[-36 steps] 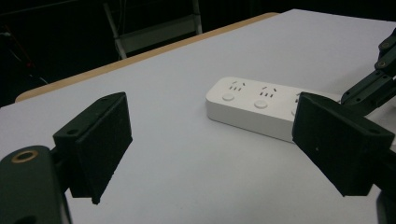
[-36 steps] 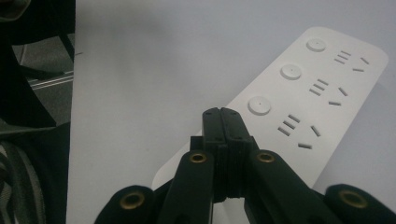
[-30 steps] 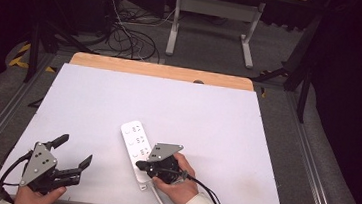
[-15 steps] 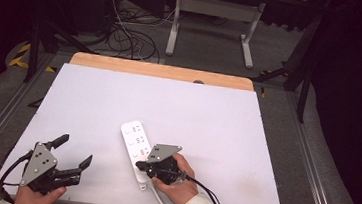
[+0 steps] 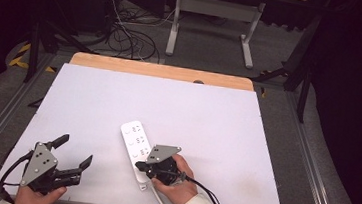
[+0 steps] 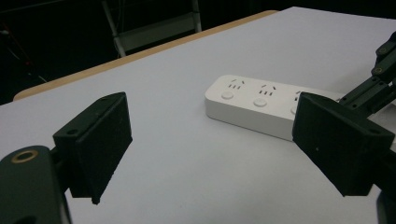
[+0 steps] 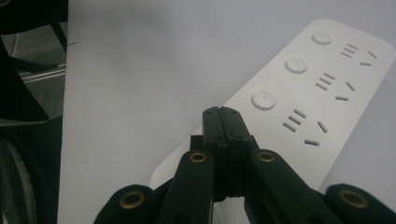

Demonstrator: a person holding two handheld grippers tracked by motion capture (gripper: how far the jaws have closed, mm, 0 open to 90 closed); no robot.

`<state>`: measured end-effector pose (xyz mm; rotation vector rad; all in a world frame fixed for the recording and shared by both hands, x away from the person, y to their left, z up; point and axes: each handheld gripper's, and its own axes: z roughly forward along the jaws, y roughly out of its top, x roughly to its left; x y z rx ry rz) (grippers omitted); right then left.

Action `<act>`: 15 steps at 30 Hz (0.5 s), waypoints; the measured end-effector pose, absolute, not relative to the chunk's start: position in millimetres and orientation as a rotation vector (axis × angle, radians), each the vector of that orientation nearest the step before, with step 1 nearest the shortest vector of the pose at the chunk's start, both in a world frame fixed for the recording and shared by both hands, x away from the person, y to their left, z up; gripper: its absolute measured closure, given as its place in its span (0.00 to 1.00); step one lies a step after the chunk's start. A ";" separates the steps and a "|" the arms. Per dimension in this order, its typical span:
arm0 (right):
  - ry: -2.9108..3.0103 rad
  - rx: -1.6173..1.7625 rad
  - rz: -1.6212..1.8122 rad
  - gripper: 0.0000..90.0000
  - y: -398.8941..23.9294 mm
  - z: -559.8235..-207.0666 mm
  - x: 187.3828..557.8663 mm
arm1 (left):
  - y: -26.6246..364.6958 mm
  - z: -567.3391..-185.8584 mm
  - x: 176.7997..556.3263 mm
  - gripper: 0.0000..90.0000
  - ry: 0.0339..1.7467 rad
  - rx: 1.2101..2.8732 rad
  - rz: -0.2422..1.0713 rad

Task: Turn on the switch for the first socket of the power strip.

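Lying flat: smooth white power strip [image 5: 135, 150]; right gripper [image 5: 138, 166] closed above it, left gripper [image 5: 73, 151] wide, empty.

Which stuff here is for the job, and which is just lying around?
Likely for the job:
- white three-socket plastic power strip
- right gripper, shut, tips over the strip
- left gripper, open

Just around:
- tangled black cables on the floor
- grey metal stand
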<state>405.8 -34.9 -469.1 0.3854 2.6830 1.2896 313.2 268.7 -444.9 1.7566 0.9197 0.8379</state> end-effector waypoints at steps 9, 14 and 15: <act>2.687 0.389 1.282 1.00 -34.6 -469.7 405.8 | 268.6 -444.8 313.2 0.14 0.920 1.757 0.838; 2.687 0.394 1.282 1.00 -34.3 -469.9 405.5 | 268.6 -444.7 313.1 0.14 0.920 1.758 0.839; 2.684 0.390 1.278 1.00 -34.4 -470.0 405.6 | 268.5 -444.7 313.1 0.14 0.920 1.758 0.840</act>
